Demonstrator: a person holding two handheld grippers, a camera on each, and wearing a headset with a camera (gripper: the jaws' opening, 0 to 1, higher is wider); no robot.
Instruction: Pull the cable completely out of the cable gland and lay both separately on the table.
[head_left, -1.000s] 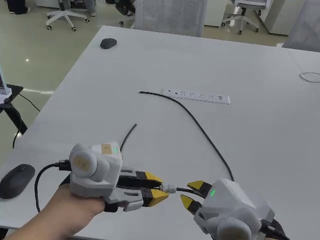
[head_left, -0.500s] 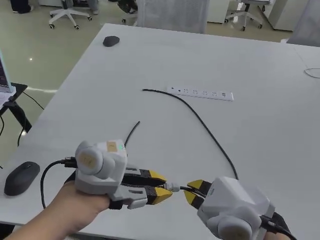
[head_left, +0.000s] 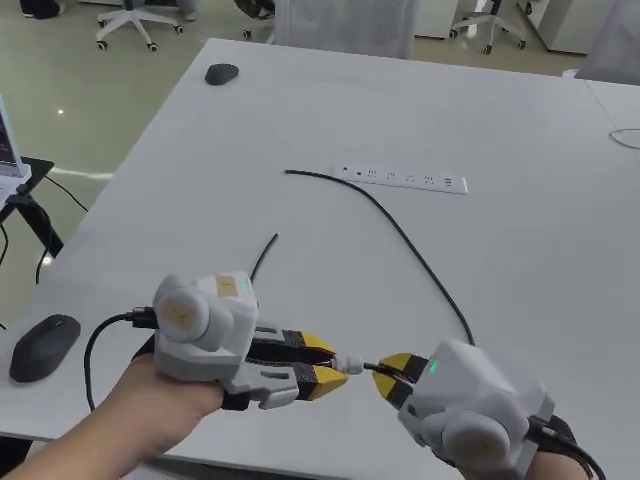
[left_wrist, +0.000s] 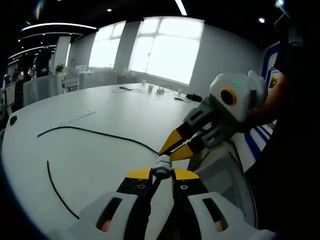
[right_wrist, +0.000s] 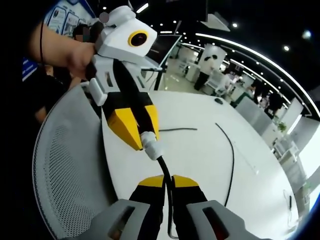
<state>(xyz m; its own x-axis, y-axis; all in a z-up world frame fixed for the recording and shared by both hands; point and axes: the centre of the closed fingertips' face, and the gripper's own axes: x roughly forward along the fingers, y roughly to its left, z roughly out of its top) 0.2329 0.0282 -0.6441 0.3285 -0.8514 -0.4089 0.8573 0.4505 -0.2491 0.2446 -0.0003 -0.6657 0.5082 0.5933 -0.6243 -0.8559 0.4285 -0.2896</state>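
Head view: cable gland (head_left: 347, 365), a small pale smooth cylinder, held over near edge of counter (head_left: 500, 120), long axis along that edge, cable end pointing at right tool (head_left: 384, 375). Left tool (head_left: 333, 366) clamped on gland body. Right tool pinched narrow on thin black round cable (head_left: 366, 368) just beside gland. Remaining cable curving across smooth white counter.

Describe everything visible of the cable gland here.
The cable gland is a small, pale grey, plastic-looking cylinder, pinched between the yellow tips of the left gripper near the front edge of the white table. It points toward the right gripper, and the black cable runs from its end straight into that gripper, which is shut on the cable close by. Finer detail is too small to tell.
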